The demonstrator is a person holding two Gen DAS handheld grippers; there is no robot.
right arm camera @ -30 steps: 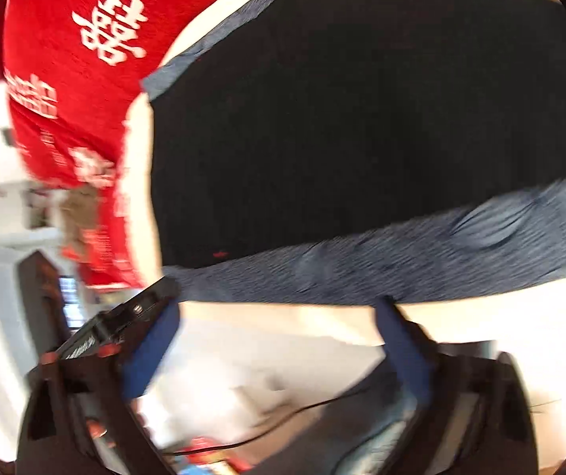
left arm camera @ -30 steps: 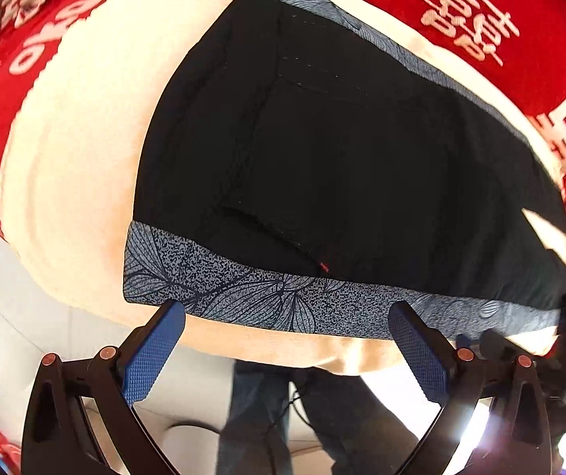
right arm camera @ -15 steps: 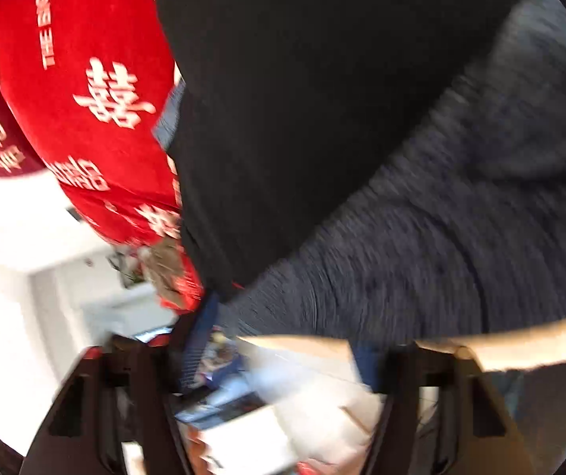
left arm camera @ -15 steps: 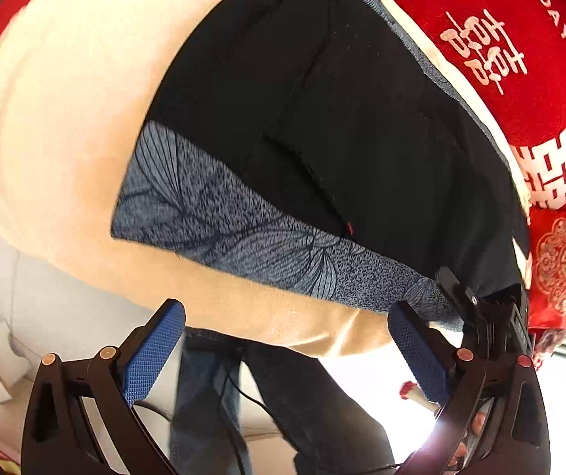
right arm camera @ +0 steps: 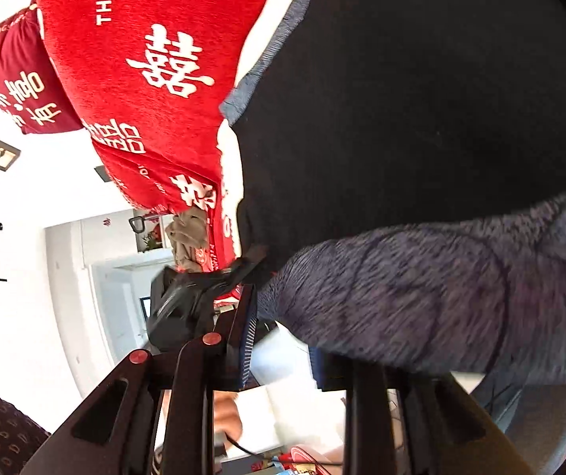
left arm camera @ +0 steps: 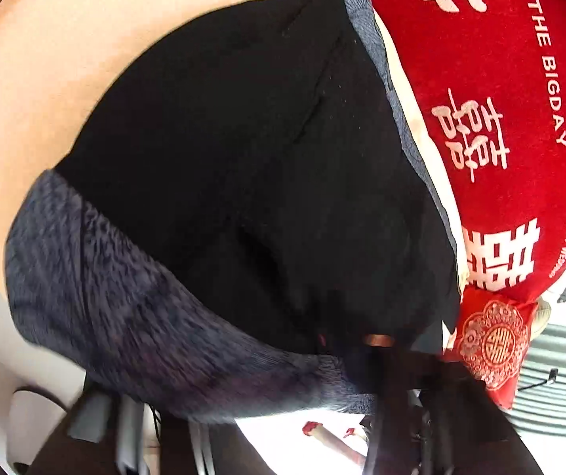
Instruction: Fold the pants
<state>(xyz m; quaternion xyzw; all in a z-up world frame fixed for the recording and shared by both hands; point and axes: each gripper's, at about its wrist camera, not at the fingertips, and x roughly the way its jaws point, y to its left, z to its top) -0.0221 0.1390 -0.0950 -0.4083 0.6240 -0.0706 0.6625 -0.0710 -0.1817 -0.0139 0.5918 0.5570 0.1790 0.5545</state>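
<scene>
Left wrist view: a second ago my left fingers stood spread, short of the grey patterned band; now the pants [left arm camera: 243, 166] fill the view and the band [left arm camera: 132, 316] hangs blurred over the foreground. My own blue pads are covered, so I cannot tell the left gripper's state. The pants lie on the cream cover [left arm camera: 45, 79], against the red blanket [left arm camera: 520, 99]. Dark hardware at lower right sits against the band's corner, likely the right gripper [left arm camera: 393, 360].

Right wrist view: the right gripper [right arm camera: 283, 340] has closed in from well short of the hem. One blue pad [right arm camera: 248, 336] shows at the band's end [right arm camera: 421, 297]; its jaws look narrowed around the hem, pinching it, though blur hides contact. I judge the fold lift is starting. Only this view shows the other gripper [right arm camera: 187, 297] beside the same corner.
</scene>
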